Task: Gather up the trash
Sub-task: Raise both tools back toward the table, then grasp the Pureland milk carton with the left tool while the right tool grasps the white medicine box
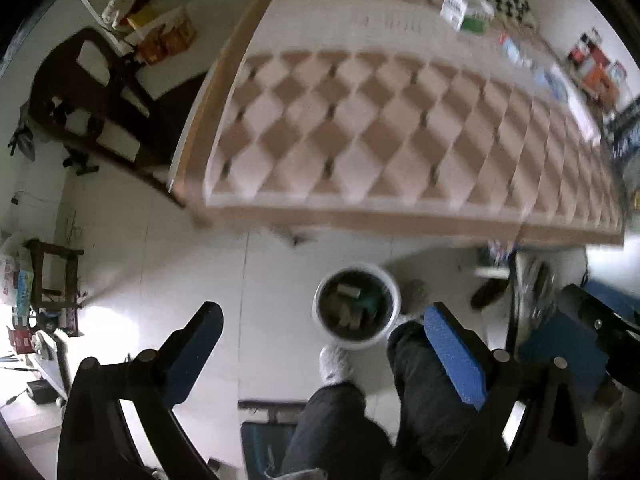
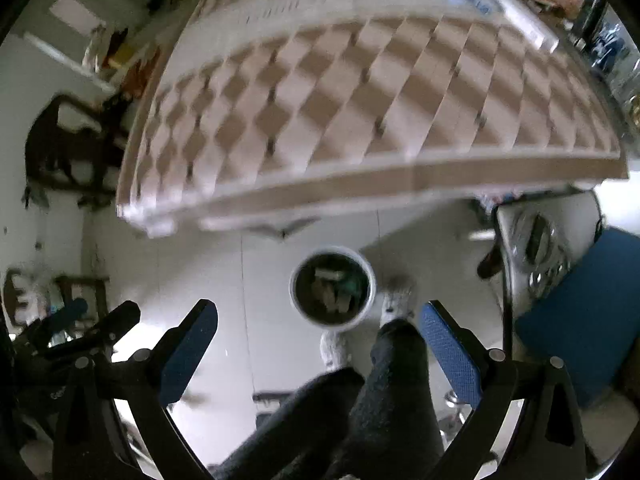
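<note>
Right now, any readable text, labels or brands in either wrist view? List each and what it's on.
None can be read.
White and green box at the table's far end: dark print on its white face, too blurred to read.
Dark marks on the tablecloth's plain band near that box: smeared, unreadable.
Colourful packages at the far right: printing present, too small and blurred.
Trash bin on the floor: no lettering visible.

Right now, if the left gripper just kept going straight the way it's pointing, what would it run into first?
Probably the white trash bin on the floor, or the bare tile just beside it. The left gripper is open and empty, and nothing shows between its fingers and the bin. Depth is hard to judge through the fisheye.
</note>
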`<state>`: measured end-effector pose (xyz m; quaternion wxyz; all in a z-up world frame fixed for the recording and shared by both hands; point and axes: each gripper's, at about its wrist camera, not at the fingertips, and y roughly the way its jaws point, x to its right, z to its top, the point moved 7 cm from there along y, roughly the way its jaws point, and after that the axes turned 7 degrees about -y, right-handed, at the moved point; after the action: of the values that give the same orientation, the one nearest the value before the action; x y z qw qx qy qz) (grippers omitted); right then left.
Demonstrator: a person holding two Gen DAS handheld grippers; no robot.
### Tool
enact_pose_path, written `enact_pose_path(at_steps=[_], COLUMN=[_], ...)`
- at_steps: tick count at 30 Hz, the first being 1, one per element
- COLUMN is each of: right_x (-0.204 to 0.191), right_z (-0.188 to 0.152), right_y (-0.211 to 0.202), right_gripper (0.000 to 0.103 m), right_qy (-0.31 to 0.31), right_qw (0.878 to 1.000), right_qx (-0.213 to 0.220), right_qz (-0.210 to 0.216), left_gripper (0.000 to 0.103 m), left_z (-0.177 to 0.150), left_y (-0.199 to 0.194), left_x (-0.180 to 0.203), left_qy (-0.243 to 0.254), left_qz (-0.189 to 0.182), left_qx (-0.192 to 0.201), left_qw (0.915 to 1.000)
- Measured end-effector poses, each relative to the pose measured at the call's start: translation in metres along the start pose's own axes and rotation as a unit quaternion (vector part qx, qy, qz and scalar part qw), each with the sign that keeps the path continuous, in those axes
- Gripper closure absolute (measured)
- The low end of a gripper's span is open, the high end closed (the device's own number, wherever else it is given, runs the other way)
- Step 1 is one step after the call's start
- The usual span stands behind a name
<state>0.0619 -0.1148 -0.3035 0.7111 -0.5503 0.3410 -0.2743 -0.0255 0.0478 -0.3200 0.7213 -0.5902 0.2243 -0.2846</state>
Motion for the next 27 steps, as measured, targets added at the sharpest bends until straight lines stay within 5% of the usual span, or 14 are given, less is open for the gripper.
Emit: enact_pose_path(at_steps=[7,16,20,23,27], right_x=[0.093,0.29,0.356,0.389,0.408], right_z=[0.117,0.299,0.361,0.392,0.418], right_y=[-0.023,-0.017,0.001,0.024,0.052], right_gripper=[0.001,0.001,0.001,0.005,0.008], right_qy=[0.046,0.112,0.105,0.085,0.069], right_qw=[0.998,0.989,0.987,0.989,0.99], right_qx=[0.035,0.043,0.024,0.0,-0.028], right_qz=[-0.025,-0.087,-0.12,-0.125,-0.12], left_gripper=[0.0,0.001,0.002,0.014,0.017], left_z=[0.118,0.26,0.3,0.324,0.344], left_y=[0.005,0.052,0.081,0.104,0.14], left_x=[0.106,0.279,0.341,0.378,0.414], left_qy=[0.003,0.021,0.042,0.069,0.088], left_qz=[-0.015,-0.037,-0.044,-0.04,-0.035], left_qx=[0.033,-0.01,-0.031,-0.043,-0.076], left_qw=[0.9993,0.9991,0.9977,0.9959,0.9926])
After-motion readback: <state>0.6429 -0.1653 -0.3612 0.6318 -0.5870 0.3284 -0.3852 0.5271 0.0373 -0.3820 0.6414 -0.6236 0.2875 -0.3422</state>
